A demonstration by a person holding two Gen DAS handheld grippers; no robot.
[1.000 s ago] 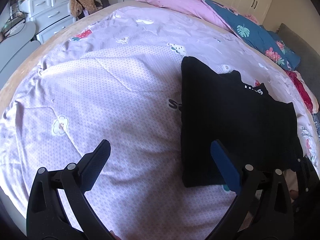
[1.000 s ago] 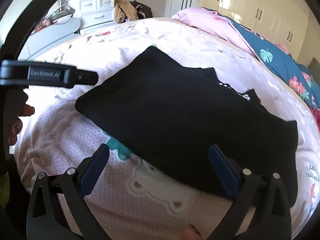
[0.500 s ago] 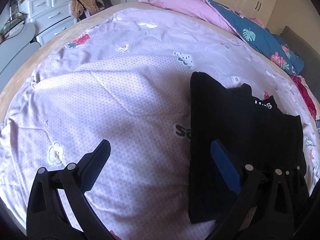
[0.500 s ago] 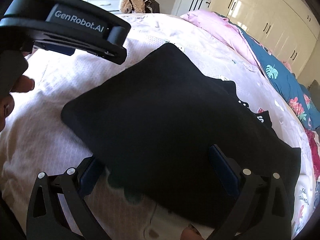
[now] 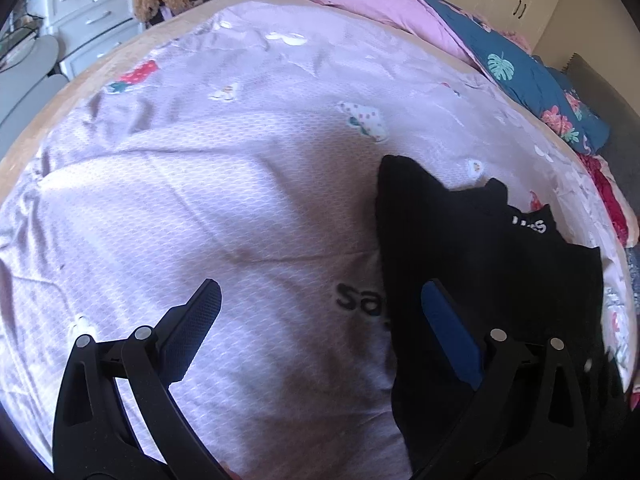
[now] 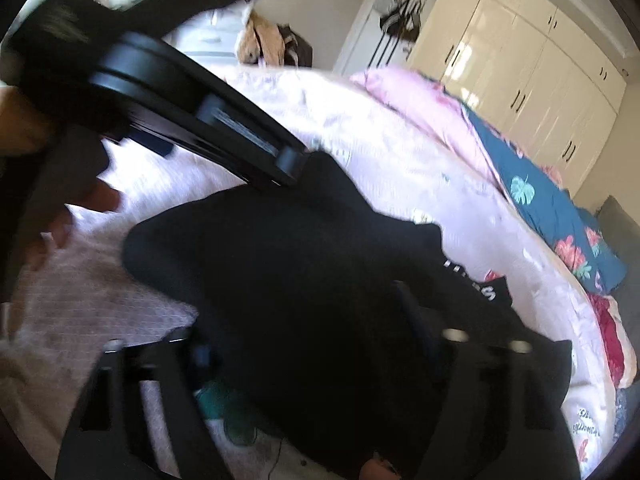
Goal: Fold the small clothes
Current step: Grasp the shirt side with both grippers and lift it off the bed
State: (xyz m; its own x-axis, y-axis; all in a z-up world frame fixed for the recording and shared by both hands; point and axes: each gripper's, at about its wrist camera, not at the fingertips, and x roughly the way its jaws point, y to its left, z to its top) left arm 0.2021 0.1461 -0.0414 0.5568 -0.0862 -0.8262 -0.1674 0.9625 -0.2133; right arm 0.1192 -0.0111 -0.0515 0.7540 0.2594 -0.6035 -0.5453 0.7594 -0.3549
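Right gripper blurred over black garment

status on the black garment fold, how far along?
Done: the black garment already lies doubled into a rough rectangle on the lilac bedspread. In hand: the right hand-held gripper is closing over its near edge, cloth between the jaws. The left hand-held gripper is open over bare bedspread beside it. Left: probably another fold; a part with white lettering sticks out at the far side.
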